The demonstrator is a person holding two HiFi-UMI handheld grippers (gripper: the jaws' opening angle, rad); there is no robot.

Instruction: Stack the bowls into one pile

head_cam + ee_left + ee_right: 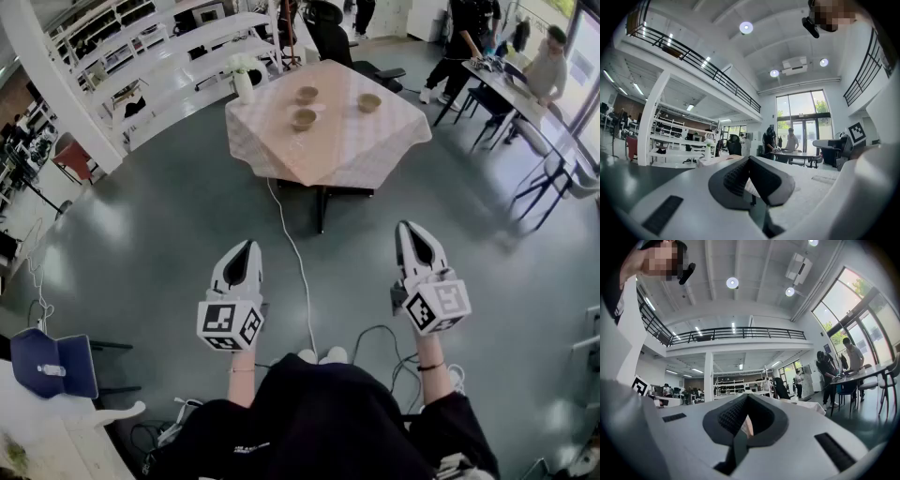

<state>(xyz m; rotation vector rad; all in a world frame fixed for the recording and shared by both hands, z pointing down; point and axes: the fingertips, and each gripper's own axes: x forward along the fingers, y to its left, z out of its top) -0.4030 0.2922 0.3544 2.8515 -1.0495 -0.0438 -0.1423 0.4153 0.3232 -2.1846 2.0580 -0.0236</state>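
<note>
Three brown bowls stand apart on a pale clothed table (356, 155) far ahead: one at the back left (307, 94), one at the back right (369, 102), one nearer me (303, 119). Both grippers hover level over the grey floor, well short of the table. My left gripper (248, 246) is shut with nothing between its jaws, and its tips meet in the left gripper view (749, 158). My right gripper (405, 226) is likewise shut and empty, its tips together in the right gripper view (746, 396). No bowl shows in either gripper view.
A white cable (298, 262) runs across the floor from the table toward my feet. A white vase (244, 84) stands at the table's left corner. A black office chair (333, 37) is behind it, shelving (159, 56) at left, people at a desk (548, 66) at right.
</note>
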